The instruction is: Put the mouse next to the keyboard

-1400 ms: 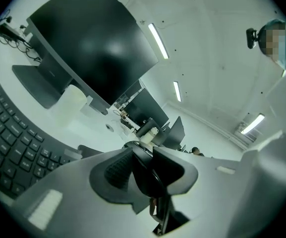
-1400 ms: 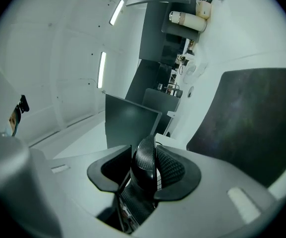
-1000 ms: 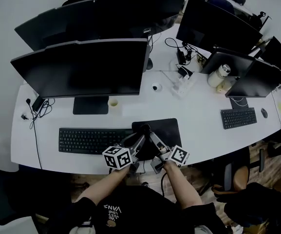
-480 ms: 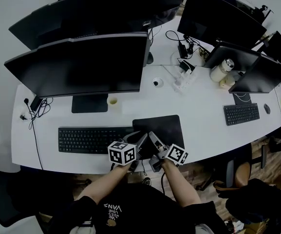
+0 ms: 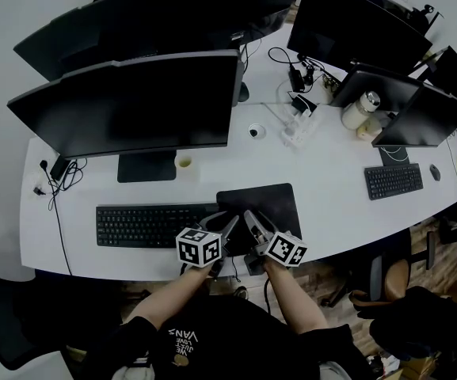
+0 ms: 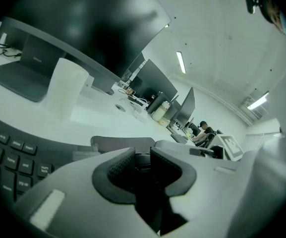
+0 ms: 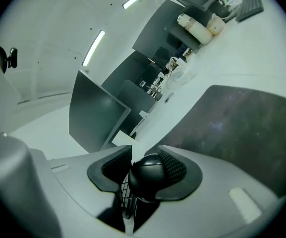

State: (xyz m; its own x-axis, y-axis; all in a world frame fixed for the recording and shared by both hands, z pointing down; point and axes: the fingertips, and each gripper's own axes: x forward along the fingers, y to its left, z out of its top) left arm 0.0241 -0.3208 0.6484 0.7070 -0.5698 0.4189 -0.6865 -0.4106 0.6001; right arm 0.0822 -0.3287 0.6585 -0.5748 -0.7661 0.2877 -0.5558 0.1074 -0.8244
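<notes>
A black mouse (image 7: 147,175) sits between the jaws of my right gripper (image 7: 145,158), which is shut on it just above the dark mouse pad (image 7: 252,128). In the head view the right gripper (image 5: 252,218) is at the pad's (image 5: 272,200) near left corner and hides the mouse. My left gripper (image 5: 228,224) lies beside it, just right of the black keyboard (image 5: 149,226). In its own view the left gripper (image 6: 142,157) stands open by a narrow gap, holding nothing. Something dark shows beyond the gap. The keyboard's (image 6: 9,152) right end is at lower left.
A wide monitor (image 5: 133,105) stands behind the keyboard, with a small cup (image 5: 184,164) by its foot. Further right are cables, a bottle (image 5: 357,113), more screens and a second keyboard (image 5: 394,180). The desk's front edge (image 5: 133,269) is right under both grippers.
Both grippers' fingertips have drawn back a little toward the desk's front edge. The left gripper has drifted slightly right, closer to the right one.
</notes>
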